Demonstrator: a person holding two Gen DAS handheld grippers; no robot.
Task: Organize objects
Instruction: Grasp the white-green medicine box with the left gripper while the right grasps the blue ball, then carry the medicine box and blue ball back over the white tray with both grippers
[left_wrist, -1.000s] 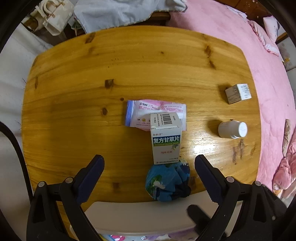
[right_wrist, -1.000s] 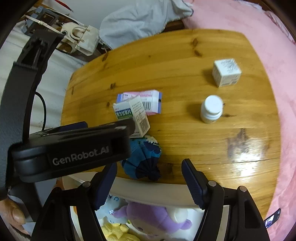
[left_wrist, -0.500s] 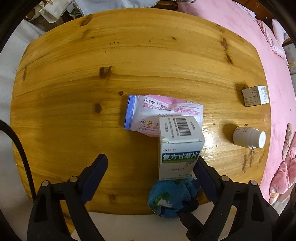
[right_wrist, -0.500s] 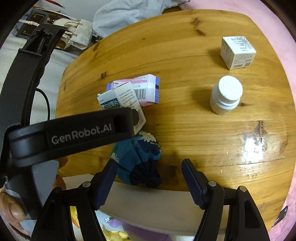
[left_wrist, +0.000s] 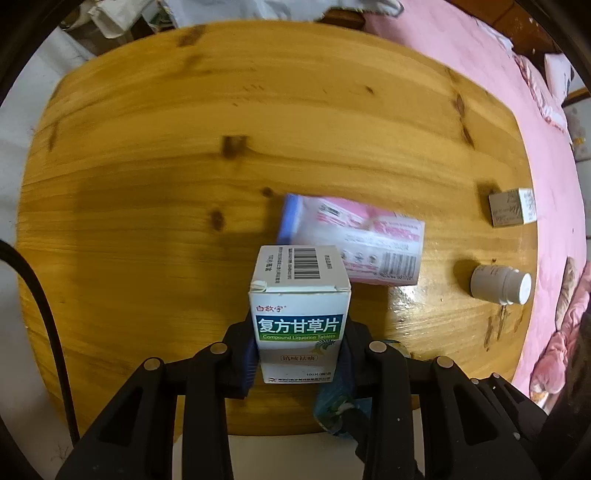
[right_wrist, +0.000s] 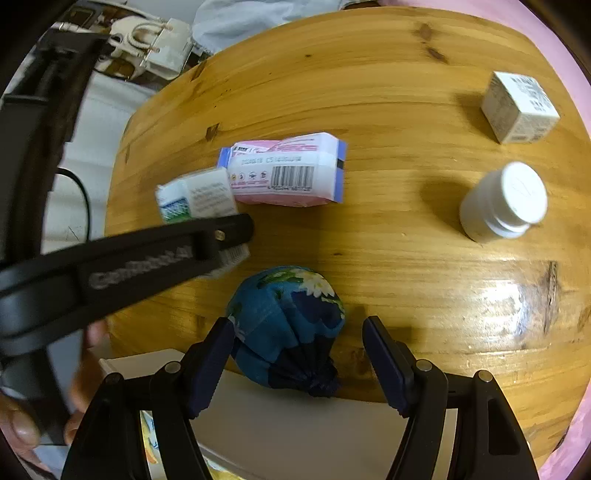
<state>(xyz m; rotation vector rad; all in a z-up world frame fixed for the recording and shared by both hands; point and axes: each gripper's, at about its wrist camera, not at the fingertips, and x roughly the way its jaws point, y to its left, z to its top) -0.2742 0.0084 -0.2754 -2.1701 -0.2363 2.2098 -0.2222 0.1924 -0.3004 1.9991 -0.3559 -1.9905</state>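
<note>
My left gripper (left_wrist: 299, 354) is shut on the white medicine box with green and blue label (left_wrist: 300, 314), which stands near the front edge of the round wooden table (left_wrist: 184, 147); the box also shows in the right wrist view (right_wrist: 195, 195) under the left gripper's arm. My right gripper (right_wrist: 297, 363) is open around a rolled blue floral cloth ball (right_wrist: 288, 325) at the table's front edge, its fingers on either side. A pink and white pack (left_wrist: 354, 240) lies just behind the box.
A white pill bottle (right_wrist: 502, 203) lies at the right, with a small white carton (right_wrist: 517, 107) behind it. A white bin rim (right_wrist: 295, 424) sits below the table's front edge. Pink bedding (left_wrist: 535, 92) lies to the right, bags and cloth behind the table.
My left gripper has moved forward and shut on the medicine box. My right gripper has moved in so its open fingers flank the blue cloth ball.
</note>
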